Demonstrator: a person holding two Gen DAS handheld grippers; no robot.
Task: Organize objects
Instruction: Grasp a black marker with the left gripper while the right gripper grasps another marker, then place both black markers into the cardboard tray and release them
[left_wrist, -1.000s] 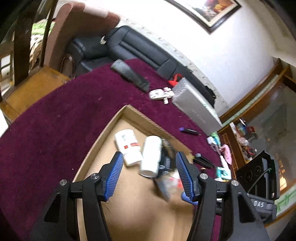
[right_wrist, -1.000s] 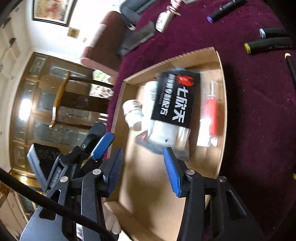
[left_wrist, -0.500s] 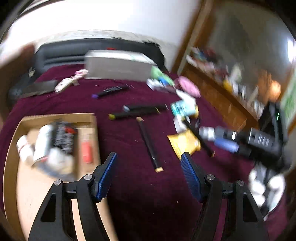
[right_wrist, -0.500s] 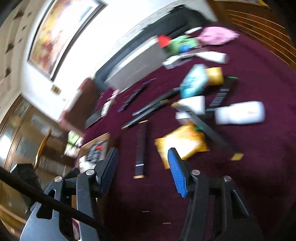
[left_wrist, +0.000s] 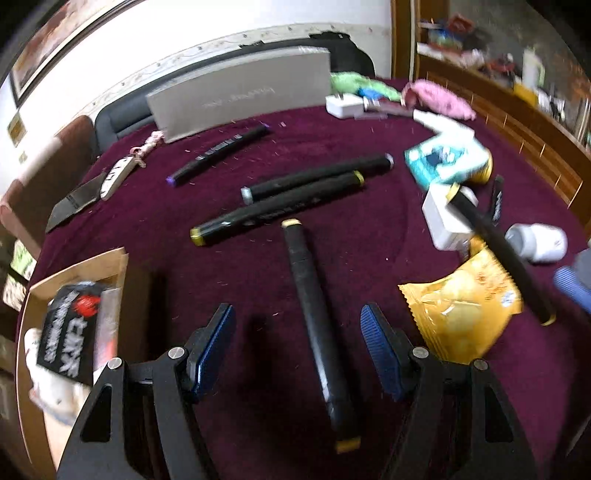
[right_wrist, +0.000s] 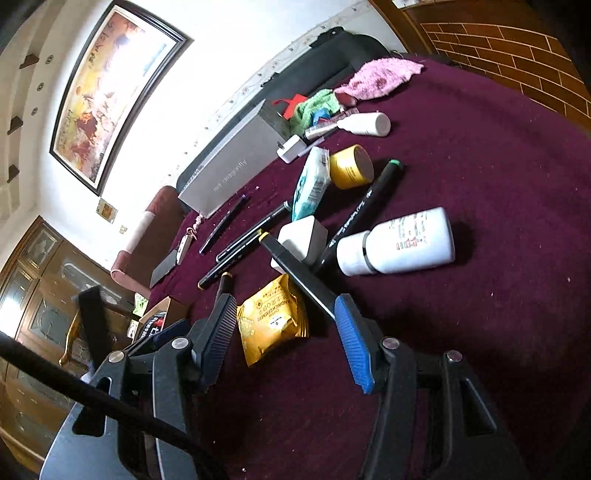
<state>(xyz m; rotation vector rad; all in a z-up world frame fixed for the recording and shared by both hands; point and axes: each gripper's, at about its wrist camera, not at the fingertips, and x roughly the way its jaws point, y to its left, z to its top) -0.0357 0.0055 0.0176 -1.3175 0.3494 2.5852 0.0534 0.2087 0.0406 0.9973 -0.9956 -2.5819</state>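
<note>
A cardboard box (left_wrist: 120, 273) at the left edge of the purple cloth holds a black packet (left_wrist: 70, 325) and white items. My left gripper (left_wrist: 295, 325) hangs open over a black marker with yellow ends (left_wrist: 314, 306) that lies on the cloth between its fingers, untouched by the pads. My right gripper (right_wrist: 284, 314) is open just above a yellow snack packet (right_wrist: 273, 321), nothing gripped. A second black marker (right_wrist: 299, 273) leans on a white charger block (right_wrist: 303, 240). Its blue fingertip (left_wrist: 572, 291) shows at the right of the left wrist view.
A white bottle (right_wrist: 399, 243) lies on its side at the right. Farther back are a yellow jar (right_wrist: 351, 166), a teal packet (right_wrist: 312, 181), several markers (left_wrist: 280, 210), a grey box (left_wrist: 240, 96), and pink cloth (right_wrist: 380, 77). The box (right_wrist: 159, 314) sits far left.
Both grippers swung away from above the cardboard box, across the cloth to the scattered markers and packets. The black packet stays in the box. Both sets of jaws stand slightly wider.
</note>
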